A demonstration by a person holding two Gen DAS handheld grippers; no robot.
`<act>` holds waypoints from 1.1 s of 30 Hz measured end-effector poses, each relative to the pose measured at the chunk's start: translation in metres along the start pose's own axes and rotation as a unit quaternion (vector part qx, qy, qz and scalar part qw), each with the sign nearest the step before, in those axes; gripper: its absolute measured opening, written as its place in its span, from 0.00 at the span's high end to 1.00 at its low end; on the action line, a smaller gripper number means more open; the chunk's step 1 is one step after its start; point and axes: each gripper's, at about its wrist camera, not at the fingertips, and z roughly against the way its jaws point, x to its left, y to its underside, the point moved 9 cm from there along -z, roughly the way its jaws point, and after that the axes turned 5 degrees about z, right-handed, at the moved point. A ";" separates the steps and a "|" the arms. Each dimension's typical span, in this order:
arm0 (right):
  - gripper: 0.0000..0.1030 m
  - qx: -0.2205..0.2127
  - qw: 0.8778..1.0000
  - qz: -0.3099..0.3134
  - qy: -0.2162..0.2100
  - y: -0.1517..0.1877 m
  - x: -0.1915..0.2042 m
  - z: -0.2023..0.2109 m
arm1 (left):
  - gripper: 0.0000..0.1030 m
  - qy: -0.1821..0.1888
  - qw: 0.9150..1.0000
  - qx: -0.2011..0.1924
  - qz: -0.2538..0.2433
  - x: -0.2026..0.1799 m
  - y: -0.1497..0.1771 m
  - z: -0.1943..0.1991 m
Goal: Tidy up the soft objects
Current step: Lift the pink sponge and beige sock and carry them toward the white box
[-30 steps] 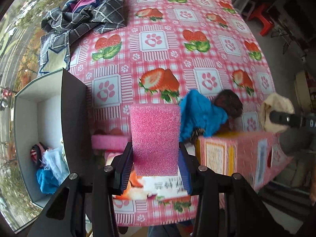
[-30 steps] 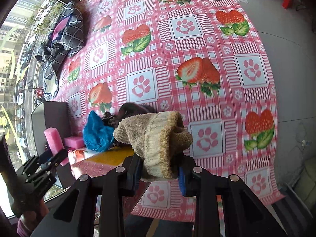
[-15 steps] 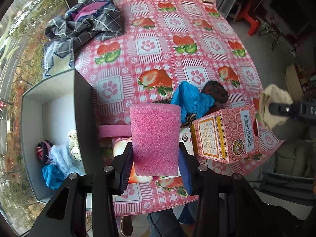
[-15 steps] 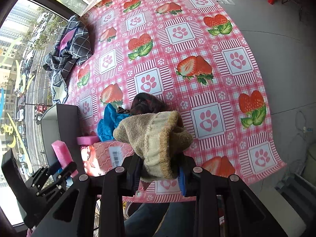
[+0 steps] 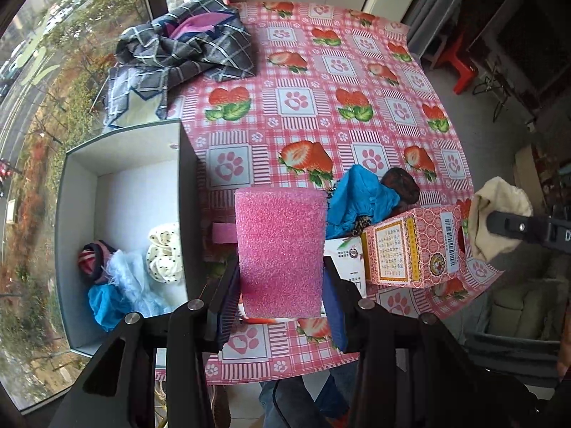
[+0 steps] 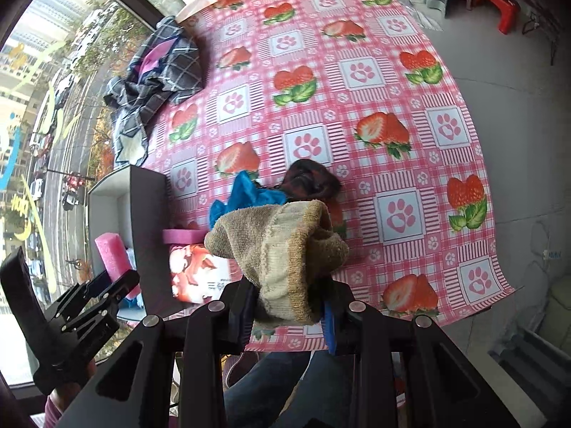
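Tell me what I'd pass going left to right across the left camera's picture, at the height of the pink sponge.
Grey box → pink sponge in the left tongs → patterned carton → beige sock.

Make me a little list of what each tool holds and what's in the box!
left tool: shut on pink sponge
right tool: shut on beige sock
box: soft cloths inside, blue, striped and dotted
table: blue cloth, dark cloth, pink carton, plaid cloth
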 end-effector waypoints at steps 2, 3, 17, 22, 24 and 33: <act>0.70 0.001 1.000 0.009 -0.002 0.001 0.011 -0.001 | 0.55 0.000 1.000 -0.004 0.004 0.005 0.001 0.003; 0.70 0.002 1.000 0.014 -0.002 0.002 0.016 -0.001 | 0.55 0.000 1.000 -0.005 0.006 0.007 0.001 0.005; 0.70 0.013 0.997 0.080 -0.003 0.002 0.078 -0.012 | 0.55 -0.006 0.998 -0.019 0.060 0.058 0.008 0.018; 0.70 0.018 0.995 0.101 -0.003 0.002 0.096 -0.017 | 0.55 -0.009 0.997 -0.022 0.080 0.075 0.012 0.022; 0.70 0.021 0.994 0.108 -0.003 0.001 0.102 -0.020 | 0.55 -0.011 0.996 -0.023 0.087 0.082 0.013 0.024; 0.70 0.035 0.989 0.142 -0.007 0.004 0.133 -0.030 | 0.55 -0.017 0.992 -0.029 0.124 0.109 0.023 0.030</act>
